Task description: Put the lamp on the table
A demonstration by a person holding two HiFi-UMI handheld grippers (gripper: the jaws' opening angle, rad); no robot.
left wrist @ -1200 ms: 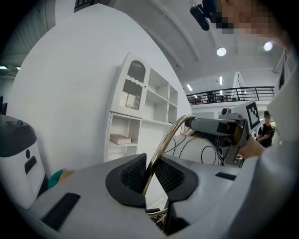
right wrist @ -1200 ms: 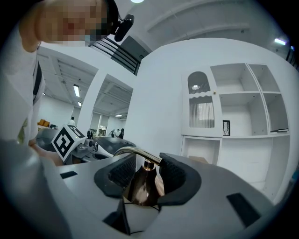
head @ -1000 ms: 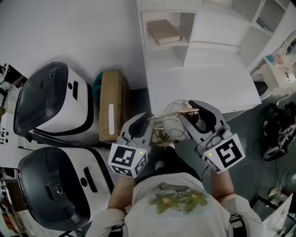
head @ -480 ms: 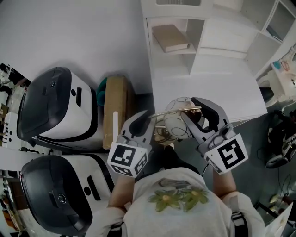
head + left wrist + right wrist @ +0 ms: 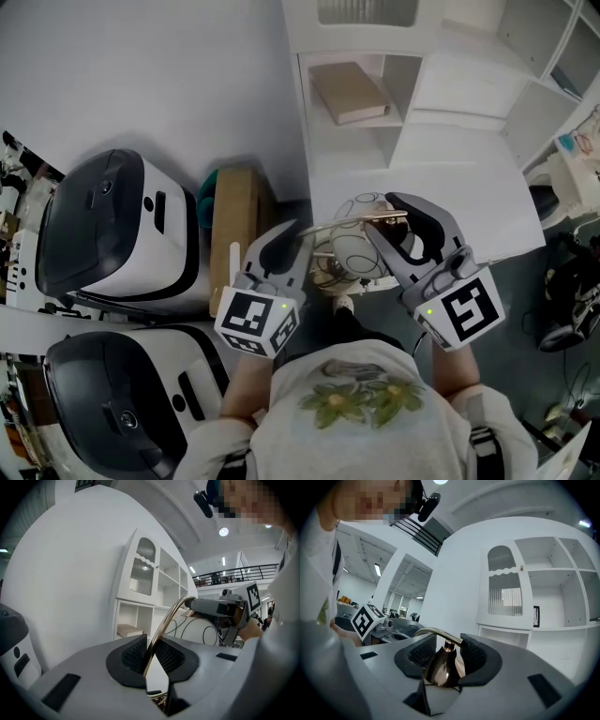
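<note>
The lamp is held in the air in front of the person's chest. It has a white globe shade [image 5: 359,246] with thin dark lines and a curved brass arm [image 5: 349,225]. My left gripper [image 5: 286,255] is shut on the brass arm [image 5: 161,630], which rises between its pads. My right gripper [image 5: 394,232] is shut on the lamp's brass cap [image 5: 440,665], just under the arm's bend [image 5: 436,633]. The white table [image 5: 441,192] lies just beyond the lamp. The lamp's base is hidden below the grippers.
A white shelf unit [image 5: 375,103] with a book [image 5: 349,92] stands at the table's back. Two large white-and-black machines [image 5: 112,220] [image 5: 122,403] fill the left. Between them and the table stands a cardboard box [image 5: 234,225]. Cables and clutter lie at the right edge [image 5: 572,300].
Both grips on the lamp are unchanged. In the head view the table and shelf unit have slid down the picture, closer to the lamp and grippers.
</note>
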